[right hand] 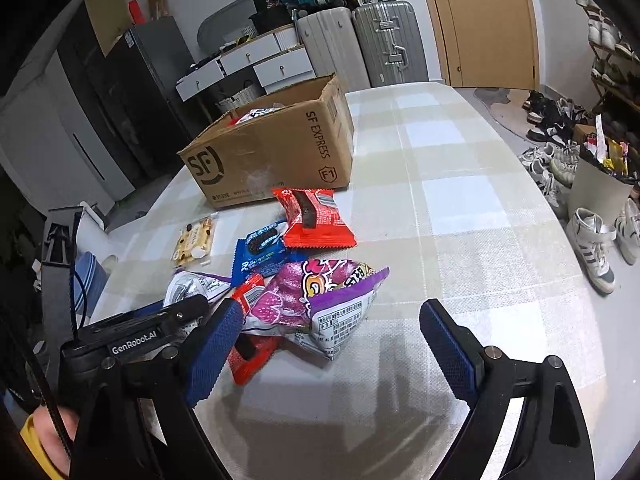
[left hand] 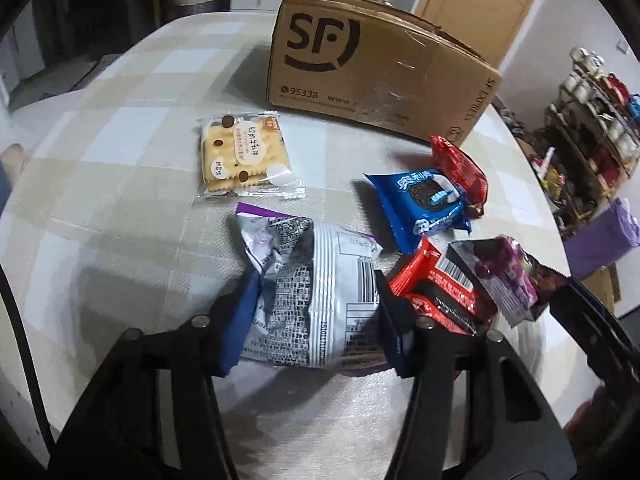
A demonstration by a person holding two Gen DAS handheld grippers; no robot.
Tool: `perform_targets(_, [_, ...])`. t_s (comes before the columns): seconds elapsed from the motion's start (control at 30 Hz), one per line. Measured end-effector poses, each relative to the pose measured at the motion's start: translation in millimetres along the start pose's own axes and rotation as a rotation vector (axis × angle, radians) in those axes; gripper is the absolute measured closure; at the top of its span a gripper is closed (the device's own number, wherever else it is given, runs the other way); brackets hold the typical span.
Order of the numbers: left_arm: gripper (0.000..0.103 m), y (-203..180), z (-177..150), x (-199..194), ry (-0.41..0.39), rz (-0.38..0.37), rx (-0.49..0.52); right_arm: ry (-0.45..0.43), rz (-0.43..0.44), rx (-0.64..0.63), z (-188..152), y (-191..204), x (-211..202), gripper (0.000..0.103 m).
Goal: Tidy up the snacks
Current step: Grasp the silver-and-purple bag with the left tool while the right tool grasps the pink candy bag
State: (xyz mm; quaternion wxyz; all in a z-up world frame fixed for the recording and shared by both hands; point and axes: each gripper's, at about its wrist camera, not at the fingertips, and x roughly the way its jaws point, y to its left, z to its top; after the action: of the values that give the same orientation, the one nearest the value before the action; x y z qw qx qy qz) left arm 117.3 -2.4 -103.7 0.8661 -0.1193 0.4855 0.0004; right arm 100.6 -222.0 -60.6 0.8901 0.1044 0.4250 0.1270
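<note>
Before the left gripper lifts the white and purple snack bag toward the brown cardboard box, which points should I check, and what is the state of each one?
1. Left gripper closed on the white and purple snack bag: ok, both blue pads press its sides.
2. Bag free of neighbours: not ok, the red packet with the barcode touches its right edge.
3. Brown cardboard box open on top: ok, with snacks already inside.
4. Path to the box: cannot tell, the clear-wrapped cracker packet lies between.
5. Right gripper out of the way: ok, open, holding nothing, beside the pink and purple bag.
</note>
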Motion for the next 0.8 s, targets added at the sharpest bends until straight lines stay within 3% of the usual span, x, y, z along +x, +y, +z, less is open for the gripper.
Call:
perform_targets(0.17, [0.059,16.0,-2.3,-4.8,0.001,-0.05,0.03,0.02,0.011,0.016,-1.6,-0.7,3.7,0.011])
perform_targets(0.5, [0.06,45.1,-8.9,-27.9,-0.03,-0.091,0.025,0.023,-0.011,-0.002,3.6,4.6,13.7,0.011])
perform_targets(0.8, [0.06,42.4,-9.3,-46.8,-0.059,-0.148,0.039,0.104,-0.014,0.02,10.5,1.3,45.5,0.016])
